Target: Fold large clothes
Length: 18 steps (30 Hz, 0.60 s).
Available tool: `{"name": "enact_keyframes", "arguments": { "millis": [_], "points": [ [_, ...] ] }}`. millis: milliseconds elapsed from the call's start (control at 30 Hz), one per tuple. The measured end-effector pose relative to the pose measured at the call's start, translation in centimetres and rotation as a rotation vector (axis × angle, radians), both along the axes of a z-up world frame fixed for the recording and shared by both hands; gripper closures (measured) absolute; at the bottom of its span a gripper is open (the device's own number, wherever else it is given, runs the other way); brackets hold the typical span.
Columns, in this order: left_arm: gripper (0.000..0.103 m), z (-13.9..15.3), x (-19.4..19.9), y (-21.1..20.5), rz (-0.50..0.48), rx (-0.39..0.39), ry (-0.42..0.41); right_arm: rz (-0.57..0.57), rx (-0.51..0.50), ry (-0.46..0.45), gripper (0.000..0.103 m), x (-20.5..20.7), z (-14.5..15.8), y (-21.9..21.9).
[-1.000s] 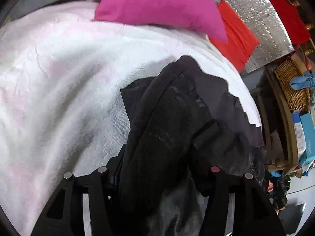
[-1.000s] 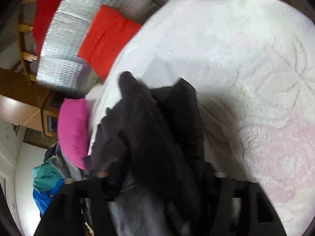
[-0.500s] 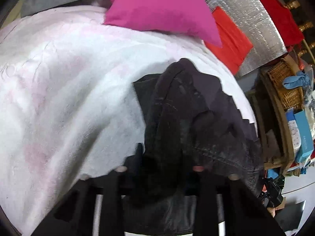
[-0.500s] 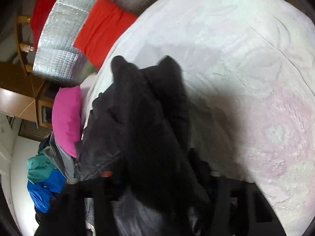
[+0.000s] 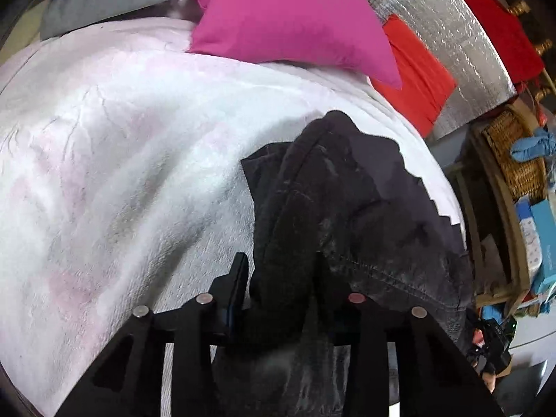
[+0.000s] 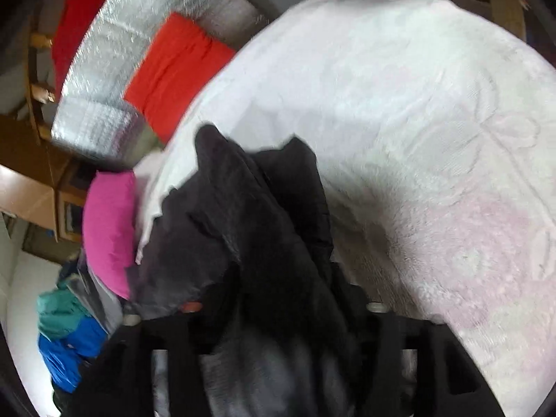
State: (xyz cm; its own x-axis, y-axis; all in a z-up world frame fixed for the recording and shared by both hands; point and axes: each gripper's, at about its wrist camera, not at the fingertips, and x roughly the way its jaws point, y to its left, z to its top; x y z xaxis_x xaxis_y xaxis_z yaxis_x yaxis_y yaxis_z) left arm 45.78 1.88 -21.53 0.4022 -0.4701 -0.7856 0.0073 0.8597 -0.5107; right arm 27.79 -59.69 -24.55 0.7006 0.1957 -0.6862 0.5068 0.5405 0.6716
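Bunched black garment [image 5: 340, 215] on the white bed [image 5: 121, 160], long axis towards the pillow edge, lying between the just-reopened left tongs [image 5: 278, 278] and right tongs [image 6: 281, 299], grip unclear.

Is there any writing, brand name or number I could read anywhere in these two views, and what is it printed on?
No text can be read in either view.
Teal box on the shelf: faint print on its side, too small and blurred to read.
White packet beside it: small markings, unreadable.
Black garment, white blanket, pink pillow: no labels visible.
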Motion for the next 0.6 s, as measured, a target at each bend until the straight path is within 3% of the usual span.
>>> {"name": "enact_keyframes", "arguments": {
  "millis": [100,167,300,600],
  "points": [
    [0.055,0.7,-0.6,0.8,0.011,0.018,-0.016,-0.063,-0.027,-0.035,0.028,-2.1,1.6,-0.9],
    [0.053,1.7,-1.5,1.0,0.015,0.055,-0.066,-0.096,-0.036,-0.068,0.027,-3.1,2.3,-1.3],
    [0.038,3.4,-2.9,1.1,0.021,0.102,-0.163,-0.096,-0.047,-0.1,0.027,-4.5,3.6,-0.8],
    [0.037,5.2,-6.5,0.6,0.028,0.162,-0.284,0.003,-0.141,-0.263,0.027,-6.0,7.4,4.4]
  ]
}}
